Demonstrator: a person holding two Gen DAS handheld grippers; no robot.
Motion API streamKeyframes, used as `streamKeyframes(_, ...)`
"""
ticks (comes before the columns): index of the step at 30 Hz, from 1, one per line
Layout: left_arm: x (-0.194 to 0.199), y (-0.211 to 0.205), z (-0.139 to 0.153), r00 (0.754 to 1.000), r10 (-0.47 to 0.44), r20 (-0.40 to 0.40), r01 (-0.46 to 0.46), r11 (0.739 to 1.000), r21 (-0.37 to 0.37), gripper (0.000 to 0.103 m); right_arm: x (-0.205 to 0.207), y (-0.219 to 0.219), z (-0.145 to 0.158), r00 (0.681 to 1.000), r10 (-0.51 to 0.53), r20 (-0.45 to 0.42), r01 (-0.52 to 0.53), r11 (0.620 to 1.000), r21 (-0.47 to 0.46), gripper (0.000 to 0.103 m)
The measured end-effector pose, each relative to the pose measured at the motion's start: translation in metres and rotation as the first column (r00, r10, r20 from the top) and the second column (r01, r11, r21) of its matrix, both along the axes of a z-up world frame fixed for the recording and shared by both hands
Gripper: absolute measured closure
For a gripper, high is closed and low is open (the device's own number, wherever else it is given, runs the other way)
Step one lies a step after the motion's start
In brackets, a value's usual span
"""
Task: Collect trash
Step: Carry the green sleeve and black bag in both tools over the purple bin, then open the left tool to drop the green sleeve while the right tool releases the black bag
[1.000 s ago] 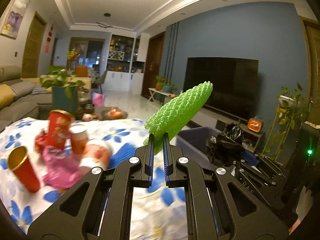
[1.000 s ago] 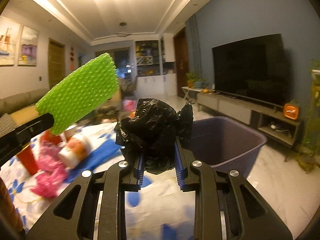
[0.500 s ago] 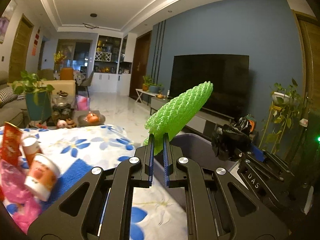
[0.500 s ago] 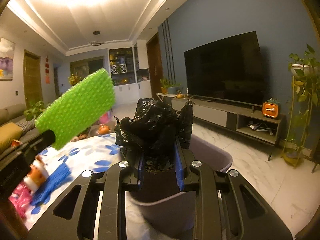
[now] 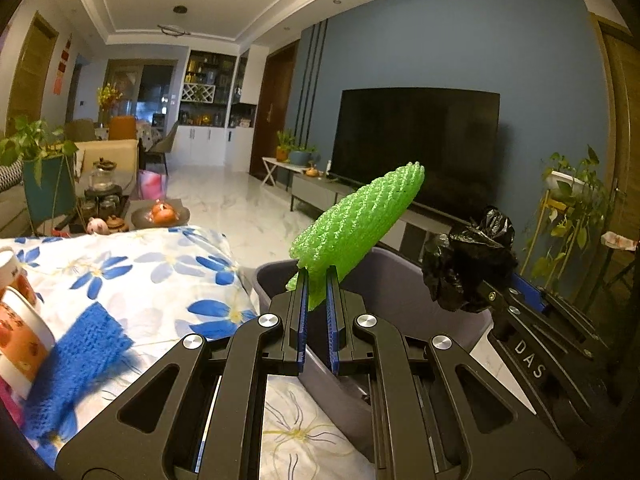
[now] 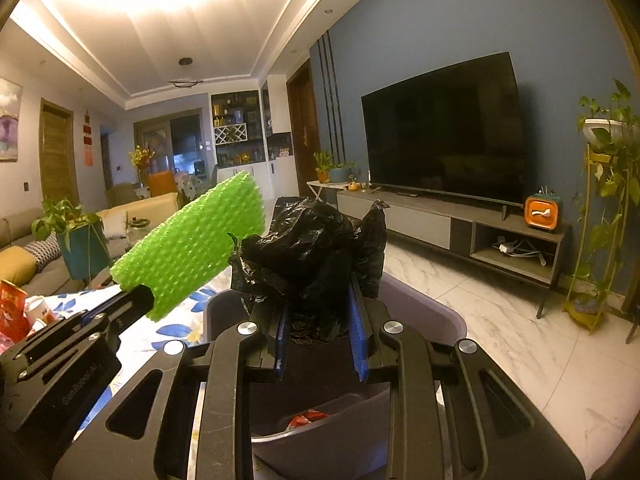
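Both grippers now over one bin [image 6: 420, 312], left gripper [image 5: 316, 280] pinching foam net [image 5: 356, 224], right gripper [image 6: 320, 292] clamping black bag [image 6: 308, 248]

White capital letters "DAS" stand on the black body of the right gripper [image 5: 480, 292], seen from the left wrist view. Faint lettering runs along the side of the left gripper [image 6: 136, 300] in the right wrist view, too dim to read for sure. The printed paper cup [image 5: 20, 340] and the red packet [image 6: 12, 312] carry markings too blurred to make out.
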State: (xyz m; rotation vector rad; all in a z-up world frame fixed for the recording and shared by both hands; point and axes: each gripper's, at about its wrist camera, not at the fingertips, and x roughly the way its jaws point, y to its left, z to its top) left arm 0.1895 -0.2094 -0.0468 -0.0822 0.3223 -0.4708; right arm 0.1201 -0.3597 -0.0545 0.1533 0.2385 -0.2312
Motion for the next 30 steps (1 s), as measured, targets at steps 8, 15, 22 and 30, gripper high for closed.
streamKeyframes(8,0.014,-0.009,-0.013,0.999,-0.022,-0.042,0.021,1.000,-0.011,0.095,0.013,0.000,-0.006,1.000,0.010,-0.022,-0.010,1.000,-0.002,0.076)
streamKeyframes(15,0.022,-0.012,-0.017,0.998,-0.033,-0.053,0.032,0.999,-0.011,0.095,0.019,-0.002,-0.007,1.000,0.015,-0.026,-0.015,1.000,-0.003,0.075)
streamKeyframes(22,0.029,-0.013,-0.021,0.996,-0.057,-0.069,0.056,0.998,-0.022,0.094,0.022,-0.003,-0.007,0.999,0.024,-0.030,-0.024,1.000,0.005,0.071)
streamKeyframes(30,0.039,-0.012,-0.026,0.987,-0.094,-0.127,0.089,0.995,-0.050,0.077,0.028,-0.005,-0.009,0.999,0.006,-0.035,-0.005,1.000,0.020,0.055)
